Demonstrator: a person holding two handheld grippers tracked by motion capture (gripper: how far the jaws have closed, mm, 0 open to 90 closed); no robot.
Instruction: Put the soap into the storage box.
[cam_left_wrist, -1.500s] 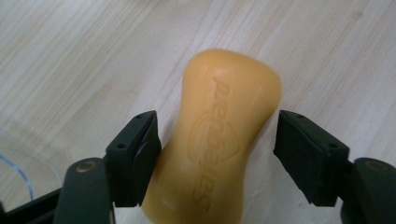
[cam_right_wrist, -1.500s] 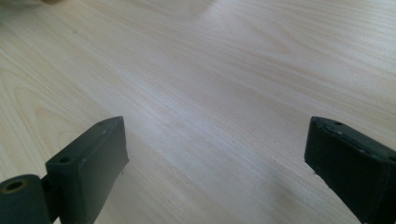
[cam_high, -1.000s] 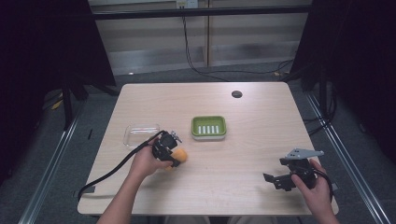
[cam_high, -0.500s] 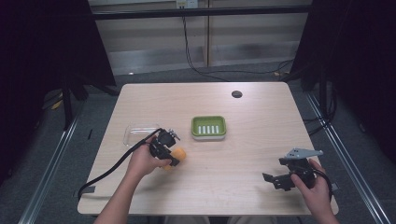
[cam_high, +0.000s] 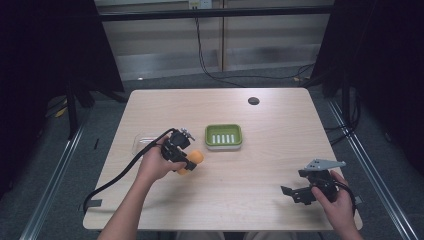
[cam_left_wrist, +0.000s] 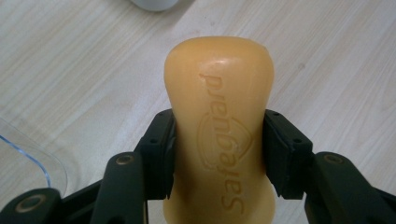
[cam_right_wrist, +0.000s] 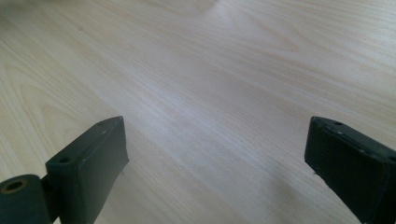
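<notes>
Now the left gripper (cam_left_wrist: 219, 154) clamps the orange soap bar (cam_left_wrist: 218, 130) mid-table; keep it level toward the green dish (cam_high: 223, 136). Right gripper (cam_high: 306, 192) idles, jaws apart.

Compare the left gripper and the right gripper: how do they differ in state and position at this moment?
The left gripper is shut on an orange soap bar; the right gripper is open and holds nothing. The left gripper is near the green dish; the right gripper is at the table's near right corner. Both have black jaws and are held in a hand.
</notes>
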